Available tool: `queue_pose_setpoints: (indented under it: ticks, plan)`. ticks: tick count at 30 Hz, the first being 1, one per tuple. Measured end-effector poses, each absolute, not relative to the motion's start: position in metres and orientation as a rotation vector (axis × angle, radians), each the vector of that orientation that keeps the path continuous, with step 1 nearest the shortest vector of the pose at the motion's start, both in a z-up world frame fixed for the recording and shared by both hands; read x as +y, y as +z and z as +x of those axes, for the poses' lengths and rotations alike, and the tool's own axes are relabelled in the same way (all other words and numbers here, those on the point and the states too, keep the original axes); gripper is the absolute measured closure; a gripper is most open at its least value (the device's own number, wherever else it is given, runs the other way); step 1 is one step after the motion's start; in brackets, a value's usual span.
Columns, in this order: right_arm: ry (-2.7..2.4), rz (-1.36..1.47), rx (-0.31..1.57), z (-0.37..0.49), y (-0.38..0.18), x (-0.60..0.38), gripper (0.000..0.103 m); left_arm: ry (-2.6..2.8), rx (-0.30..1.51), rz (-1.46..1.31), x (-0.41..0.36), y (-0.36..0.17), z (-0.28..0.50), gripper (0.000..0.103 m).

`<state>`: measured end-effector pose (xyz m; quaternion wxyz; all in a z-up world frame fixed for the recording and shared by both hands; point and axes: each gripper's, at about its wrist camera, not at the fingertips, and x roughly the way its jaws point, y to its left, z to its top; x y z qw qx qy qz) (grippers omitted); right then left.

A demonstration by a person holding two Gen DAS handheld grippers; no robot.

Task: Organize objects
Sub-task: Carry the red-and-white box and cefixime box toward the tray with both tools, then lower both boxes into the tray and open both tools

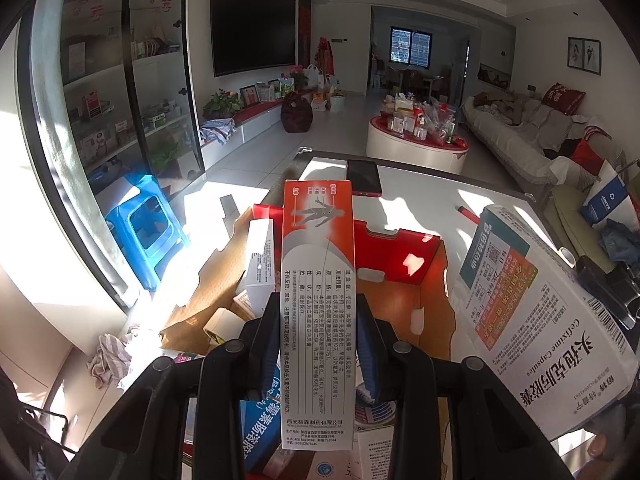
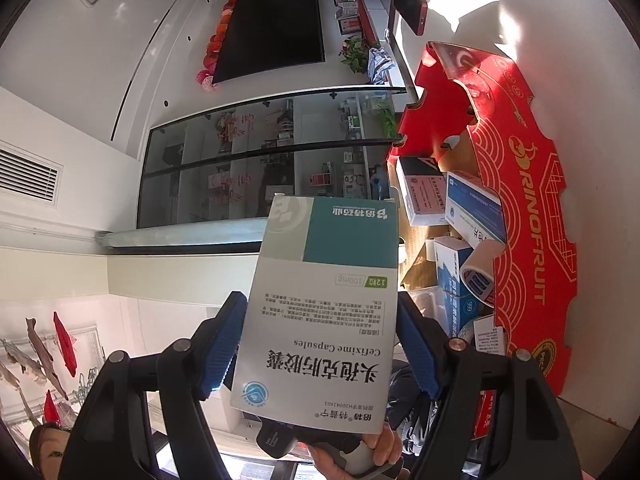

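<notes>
Your red cardboard fruit box (image 1: 394, 254) sits open on the white table (image 1: 432, 196), its flaps folded outward. Inside it lie several medicine cartons: a white and blue one (image 2: 474, 206), a pink-labelled one (image 2: 426, 194), and a blue one (image 2: 456, 284) with a roll of tape (image 2: 478, 276) resting against it.

Beyond the box on the table you have a dark phone in a red case (image 1: 364, 178) and a small red stick-shaped item (image 1: 468, 213), well apart from each other. A blue plastic stool (image 1: 146, 228) stands on the floor to the left of the table, near the glass-fronted cabinet (image 1: 120, 92). Farther back you can see a wall television (image 1: 252, 28), a round white coffee table (image 1: 416, 142) piled with things, and a covered sofa (image 1: 528, 128).

Your left gripper (image 1: 318, 320) is clamped on a tall orange and white medicine box (image 1: 318, 300), held upright above the fruit box. Your right gripper (image 2: 320, 340) is closed onto a Cefixime Capsules box (image 2: 324, 304), one blue pad (image 2: 222, 344) pressed to each side, carried in the air beside the fruit box.
</notes>
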<state>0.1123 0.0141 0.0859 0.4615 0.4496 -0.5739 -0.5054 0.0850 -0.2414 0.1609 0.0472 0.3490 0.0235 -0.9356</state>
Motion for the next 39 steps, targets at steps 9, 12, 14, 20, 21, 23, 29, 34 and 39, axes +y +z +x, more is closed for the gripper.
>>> queue_pose_setpoints:
  ticks: [9,12,14,20,21,23,29,34,39]
  plan:
    - [-1.256,1.130,-1.402,0.088,0.082,-0.014,0.029,-2.838,0.078,1.078,-0.247,0.157,0.073,0.067]
    - [-1.302,1.150,-1.359,0.080,0.083,-0.021,0.029,-2.832,0.095,1.117,-0.248,0.150,0.066,0.067]
    - [-1.322,1.165,-1.346,0.075,0.081,-0.027,0.029,-2.822,0.118,1.153,-0.250,0.142,0.061,0.067]
    - [-1.358,1.201,-1.389,0.063,0.070,-0.030,0.020,-2.799,0.104,1.235,-0.247,0.126,0.047,0.065]
    - [-1.358,1.208,-1.401,0.062,0.068,-0.029,0.010,-2.797,0.099,1.239,-0.246,0.125,0.047,0.057]
    - [-1.356,1.219,-1.429,0.061,0.064,-0.026,0.003,-2.786,0.093,1.230,-0.245,0.124,0.047,0.038]
    - [-1.421,1.185,-1.359,0.063,0.083,-0.012,0.002,-2.770,0.148,1.217,-0.252,0.132,0.050,0.031]
    - [-1.979,1.192,-1.005,0.098,0.124,0.052,0.002,-2.814,0.117,1.142,-0.245,0.155,0.064,0.028]
    - [-2.775,1.130,-0.713,0.145,0.158,0.166,0.002,-2.886,0.050,1.091,-0.214,0.174,0.072,0.025]
